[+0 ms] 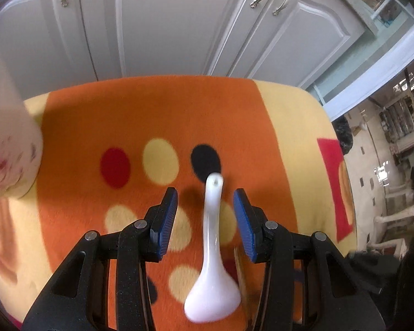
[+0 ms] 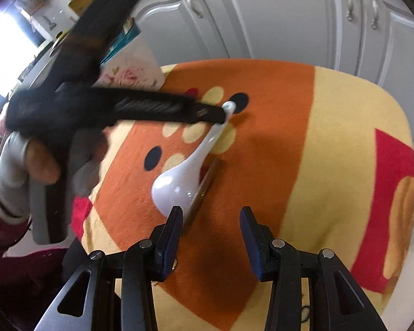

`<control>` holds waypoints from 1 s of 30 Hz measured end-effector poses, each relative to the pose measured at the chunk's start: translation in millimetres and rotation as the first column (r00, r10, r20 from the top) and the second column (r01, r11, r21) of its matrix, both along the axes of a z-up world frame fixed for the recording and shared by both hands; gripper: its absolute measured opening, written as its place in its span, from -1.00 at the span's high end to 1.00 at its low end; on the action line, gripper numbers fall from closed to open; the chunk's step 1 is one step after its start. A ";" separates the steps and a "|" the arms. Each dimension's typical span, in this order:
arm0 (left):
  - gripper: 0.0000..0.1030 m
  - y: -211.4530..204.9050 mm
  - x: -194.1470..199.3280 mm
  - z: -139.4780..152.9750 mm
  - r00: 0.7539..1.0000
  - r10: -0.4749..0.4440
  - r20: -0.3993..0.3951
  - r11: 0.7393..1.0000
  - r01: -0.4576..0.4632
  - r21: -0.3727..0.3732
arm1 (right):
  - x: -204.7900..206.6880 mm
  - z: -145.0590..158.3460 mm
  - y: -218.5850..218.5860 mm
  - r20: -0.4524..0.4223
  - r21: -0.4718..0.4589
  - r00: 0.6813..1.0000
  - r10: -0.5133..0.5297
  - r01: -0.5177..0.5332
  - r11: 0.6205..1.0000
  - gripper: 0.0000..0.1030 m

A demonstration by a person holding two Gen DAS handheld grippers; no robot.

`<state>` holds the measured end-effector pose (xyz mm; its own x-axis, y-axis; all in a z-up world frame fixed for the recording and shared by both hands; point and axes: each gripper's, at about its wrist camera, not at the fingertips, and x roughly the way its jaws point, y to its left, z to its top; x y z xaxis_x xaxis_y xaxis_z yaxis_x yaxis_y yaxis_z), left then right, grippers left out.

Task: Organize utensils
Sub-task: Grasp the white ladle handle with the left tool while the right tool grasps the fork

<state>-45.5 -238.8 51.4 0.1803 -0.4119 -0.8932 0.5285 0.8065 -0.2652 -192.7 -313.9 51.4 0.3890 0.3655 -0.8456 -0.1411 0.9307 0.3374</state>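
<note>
At your far left a floral-patterned holder [image 1: 8,151] stands on the orange blanket [image 1: 234,115]. Your left gripper [image 1: 205,207] hangs jaws apart around the white ceramic spoon's [image 1: 212,262] handle — pads clear of it, gripping nothing. The spoon lies on the blanket, a wooden utensil [image 2: 204,187] just beside it. Your right gripper [image 2: 211,229] is half-open and empty — near the spoon's bowl.
</note>
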 end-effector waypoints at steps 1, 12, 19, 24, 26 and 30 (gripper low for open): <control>0.20 -3.2 1.0 -1.5 1.000 -0.009 -0.004 1.000 0.009 0.000 | 1.1 -1.3 3.6 -0.005 -0.003 1.000 0.006 -0.006 1.000 0.20; 0.78 16.9 6.8 -8.3 0.999 -0.034 -0.012 0.999 0.034 -0.005 | 7.4 -8.3 18.1 -0.048 -0.016 0.999 0.007 -0.008 1.000 0.20; 0.78 74.6 5.2 8.7 0.998 0.066 -0.009 0.997 -0.066 -0.037 | 23.3 -8.2 28.3 -0.046 -0.045 0.999 -0.022 0.020 0.999 0.20; 0.78 104.7 -2.2 19.7 0.996 0.094 -0.003 0.994 -0.094 -0.059 | 39.4 -14.3 48.0 -0.042 -0.129 0.999 0.000 -0.006 0.992 0.59; 0.78 110.5 -4.9 21.9 0.995 0.099 0.000 0.993 -0.098 -0.066 | 48.2 -13.6 44.2 -0.051 -0.133 0.998 0.033 -0.040 0.990 0.74; 0.78 124.3 -5.9 24.8 0.993 0.121 -0.001 0.990 -0.121 -0.078 | 52.3 -13.8 60.4 -0.056 -0.178 0.992 0.113 -0.121 0.977 0.82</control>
